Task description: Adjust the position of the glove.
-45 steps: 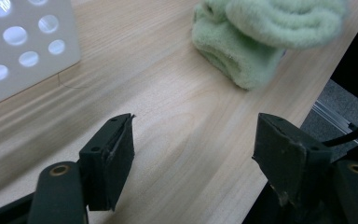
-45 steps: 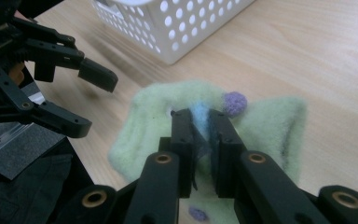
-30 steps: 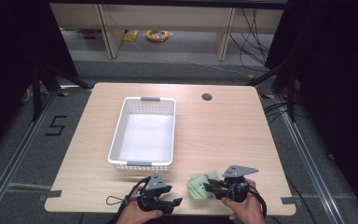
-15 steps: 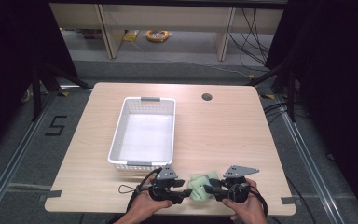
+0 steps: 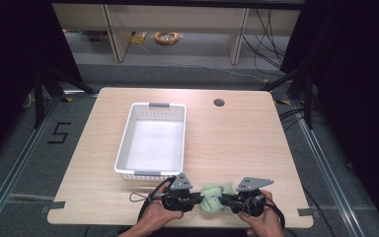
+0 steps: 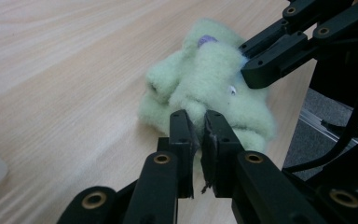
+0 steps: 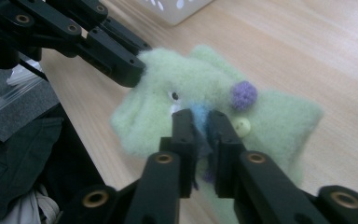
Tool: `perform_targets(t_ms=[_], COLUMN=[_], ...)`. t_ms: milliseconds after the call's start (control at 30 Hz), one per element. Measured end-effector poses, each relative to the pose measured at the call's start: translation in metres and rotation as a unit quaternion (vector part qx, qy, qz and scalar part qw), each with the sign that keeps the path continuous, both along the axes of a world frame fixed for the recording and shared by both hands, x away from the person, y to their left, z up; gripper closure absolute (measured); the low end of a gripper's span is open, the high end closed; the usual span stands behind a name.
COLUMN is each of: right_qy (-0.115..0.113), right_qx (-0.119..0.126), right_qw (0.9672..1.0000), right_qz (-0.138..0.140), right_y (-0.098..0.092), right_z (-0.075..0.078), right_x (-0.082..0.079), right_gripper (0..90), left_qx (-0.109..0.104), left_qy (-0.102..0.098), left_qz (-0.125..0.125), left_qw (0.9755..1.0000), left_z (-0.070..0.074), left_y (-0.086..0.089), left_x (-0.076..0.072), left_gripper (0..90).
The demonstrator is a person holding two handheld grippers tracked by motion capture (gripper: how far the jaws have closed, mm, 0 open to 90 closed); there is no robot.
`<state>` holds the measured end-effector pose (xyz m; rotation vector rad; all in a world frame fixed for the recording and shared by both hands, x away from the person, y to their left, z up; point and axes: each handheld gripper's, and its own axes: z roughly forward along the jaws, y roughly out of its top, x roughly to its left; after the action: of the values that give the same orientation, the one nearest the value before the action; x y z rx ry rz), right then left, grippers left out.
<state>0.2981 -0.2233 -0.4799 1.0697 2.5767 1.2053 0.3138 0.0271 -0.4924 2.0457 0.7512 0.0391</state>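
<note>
A pale green fuzzy cloth toy [image 5: 211, 198] with a purple pompom [image 7: 243, 95] and a small button [image 7: 242, 125] lies near the table's front edge. It sits between my two grippers. My left gripper [image 5: 197, 199] comes at it from the left and is shut on its near edge [image 6: 196, 135]. From the right, my right gripper [image 5: 224, 199] is shut on a blue patch in the toy's middle [image 7: 200, 122]. The left gripper view has the right gripper's jaws pressed on the toy's far side. A hand holds each gripper.
A white plastic basket [image 5: 124, 147] stands empty just behind the left gripper, left of the table's middle. A round cable hole [image 5: 219, 102] is at the back. The table's front edge [image 5: 177, 225] runs right below both hands.
My left gripper has swung right and forward to the toy and shut on its edge. The right gripper has kept its hold in place.
</note>
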Motion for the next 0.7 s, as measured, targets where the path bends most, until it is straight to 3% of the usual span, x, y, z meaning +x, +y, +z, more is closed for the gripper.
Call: perform_targets(t_ms=[100, 267, 467, 500, 567, 700], right_qy=[-0.021, -0.024, -0.008, 0.001, 0.005, 0.008], right_qx=[0.007, 0.009, 0.021, 0.019, 0.025, 0.019], right_qw=[0.9997, 0.9996, 0.9996, 0.9998, 0.9997, 0.9998], right_qz=[0.006, 0.012, 0.020, 0.004, 0.004, 0.003], right_y=[-0.002, 0.000, 0.004, 0.003, 0.001, 0.001], right_z=[0.008, 0.016, 0.010, 0.010, 0.005, 0.001], right_x=[-0.002, -0.007, -0.009, -0.011, -0.006, -0.005], right_gripper=[86.8, 87.1, 87.1, 87.1, 87.1, 86.2], left_qx=[-0.016, -0.024, -0.017, -0.013, -0.006, -0.011], left_qy=[0.005, 0.011, 0.025, 0.028, 0.035, 0.046], left_qz=[0.006, 0.006, -0.002, 0.002, 0.003, 0.004], left_qw=[0.9998, 0.9996, 0.9995, 0.9995, 0.9994, 0.9989], left_z=[0.007, 0.017, 0.014, 0.013, 0.008, 0.003], left_y=[0.000, -0.001, -0.005, -0.006, -0.006, -0.005], left_x=[0.002, 0.013, 0.025, 0.026, 0.028, 0.029], left_gripper=[82.7, 82.6, 82.6, 82.6, 82.5, 81.4])
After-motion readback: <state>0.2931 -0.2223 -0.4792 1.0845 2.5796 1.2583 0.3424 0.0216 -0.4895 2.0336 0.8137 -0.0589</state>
